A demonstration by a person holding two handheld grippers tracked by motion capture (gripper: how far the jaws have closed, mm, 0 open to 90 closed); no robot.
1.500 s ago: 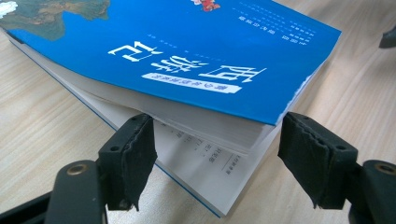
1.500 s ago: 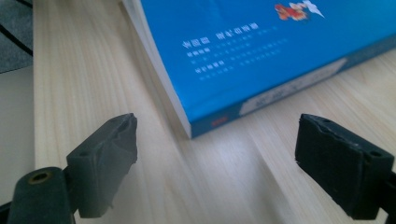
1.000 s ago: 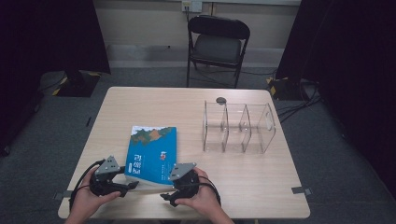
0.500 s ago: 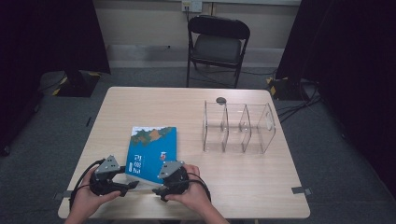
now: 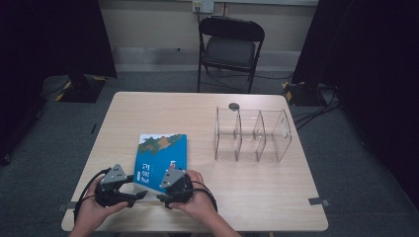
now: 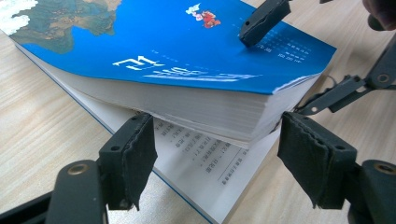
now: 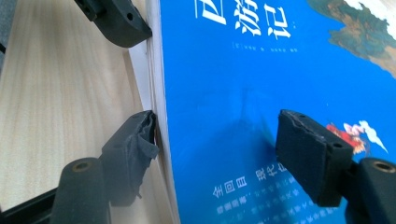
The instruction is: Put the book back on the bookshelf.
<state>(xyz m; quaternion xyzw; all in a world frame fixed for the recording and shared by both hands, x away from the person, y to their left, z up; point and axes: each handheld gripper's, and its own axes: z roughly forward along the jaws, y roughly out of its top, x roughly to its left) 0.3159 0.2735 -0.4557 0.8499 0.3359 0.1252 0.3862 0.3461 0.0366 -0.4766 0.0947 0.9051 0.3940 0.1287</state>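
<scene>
Now, on the table (image 5: 276, 207) the clear three-bay organiser (image 5: 252, 136) stands far right, bare and well apart from your work. The blue book (image 5: 163, 153) lies left of centre, its near end at your hands, cover up. In the left gripper view its near corner (image 6: 280, 93) rides up off the bottom pages, so the thick block of pages is raised while the lowest leaves lie flat on the wood.

What changes is on your right side. Your right gripper (image 5: 160, 197) slides left from the bare wood beside the book and now sits over the book's near edge, close to your left gripper (image 5: 142, 194), which keeps its place at the near left corner.

The right jaws have just been closing with the book between them. One pad (image 7: 133, 140) touches the page edge and the other (image 7: 310, 149) stands at the cover. Whether they press yet, you cannot tell from here. Your left jaws stand partly apart and steady. Their pads (image 6: 130, 154) flank the raised corner without visibly pinching it.

This looks like the start of a two-handed lift. Get the right pinch firm before you raise the book.
</scene>
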